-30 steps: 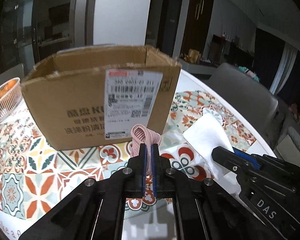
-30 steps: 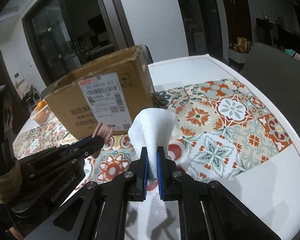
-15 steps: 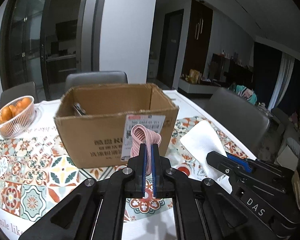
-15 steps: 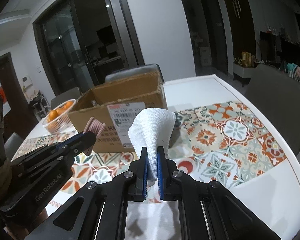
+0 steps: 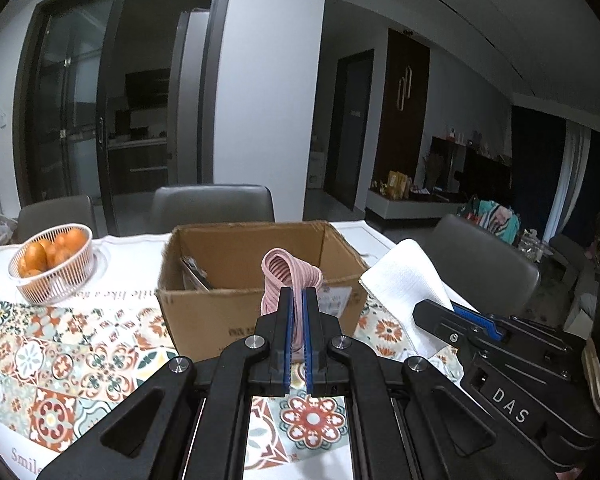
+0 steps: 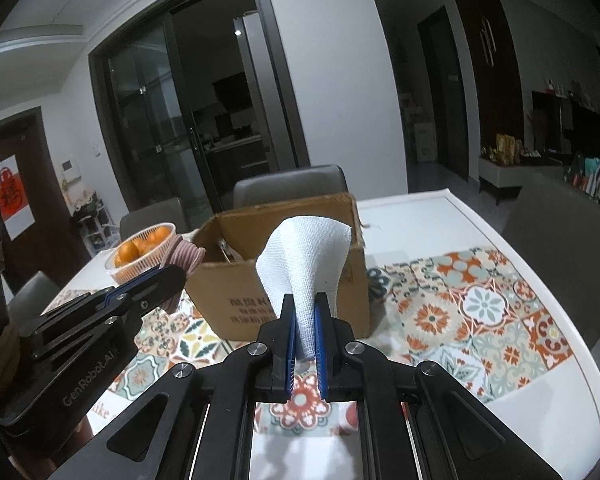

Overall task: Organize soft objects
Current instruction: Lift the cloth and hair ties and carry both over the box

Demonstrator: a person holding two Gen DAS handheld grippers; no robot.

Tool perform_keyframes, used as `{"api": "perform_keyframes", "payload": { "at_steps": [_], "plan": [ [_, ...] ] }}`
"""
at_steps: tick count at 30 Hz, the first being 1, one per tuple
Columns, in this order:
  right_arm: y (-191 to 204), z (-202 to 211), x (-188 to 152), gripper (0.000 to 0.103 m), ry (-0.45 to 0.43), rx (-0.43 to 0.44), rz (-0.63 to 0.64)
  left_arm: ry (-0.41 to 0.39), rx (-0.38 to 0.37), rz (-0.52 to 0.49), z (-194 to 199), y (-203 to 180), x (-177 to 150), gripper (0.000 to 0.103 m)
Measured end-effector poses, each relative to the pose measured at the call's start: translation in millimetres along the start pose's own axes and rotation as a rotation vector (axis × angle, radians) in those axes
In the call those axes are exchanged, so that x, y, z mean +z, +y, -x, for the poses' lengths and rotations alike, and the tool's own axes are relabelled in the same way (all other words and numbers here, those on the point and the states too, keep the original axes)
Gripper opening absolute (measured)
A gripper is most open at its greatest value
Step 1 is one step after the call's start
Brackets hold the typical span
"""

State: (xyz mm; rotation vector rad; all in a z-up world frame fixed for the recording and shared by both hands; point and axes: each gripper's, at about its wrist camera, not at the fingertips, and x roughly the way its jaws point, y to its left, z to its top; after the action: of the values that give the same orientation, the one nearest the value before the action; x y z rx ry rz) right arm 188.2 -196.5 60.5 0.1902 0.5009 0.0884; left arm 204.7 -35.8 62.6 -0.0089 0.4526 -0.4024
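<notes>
The left tongs are clenched on a coil of pink cord, whose looped end stands up above the blue pads. They point forward and slightly downward at the open cardboard box, so the coil shows in front of the box's near wall and rim, raised off the desk.

The right tongs are clenched on a white gauze cloth, pinched at its narrow lower end, with the rest fanning upward into a cone. They too tilt slightly downward toward the box, and the cloth is off the desk, in front of the box's near wall.

In the left wrist view the right tongs and cloth sit at 3 o'clock of the pink coil, just beside it. In the right wrist view the left tongs and coil are at 9 o'clock.

The box stands on a patterned tile-print mat; something pale lies inside against its left wall, too unclear to name. A white basket of oranges stands at 9 o'clock of the box.
</notes>
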Motion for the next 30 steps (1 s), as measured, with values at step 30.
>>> {"api": "perform_keyframes", "payload": {
  "at_steps": [30],
  "plan": [
    [19.0,-50.9,56.5,0.01,-0.087,0.036,0.076,-0.092,0.066,-0.02,-32.8,35.0,43.3,0.006]
  ]
}}
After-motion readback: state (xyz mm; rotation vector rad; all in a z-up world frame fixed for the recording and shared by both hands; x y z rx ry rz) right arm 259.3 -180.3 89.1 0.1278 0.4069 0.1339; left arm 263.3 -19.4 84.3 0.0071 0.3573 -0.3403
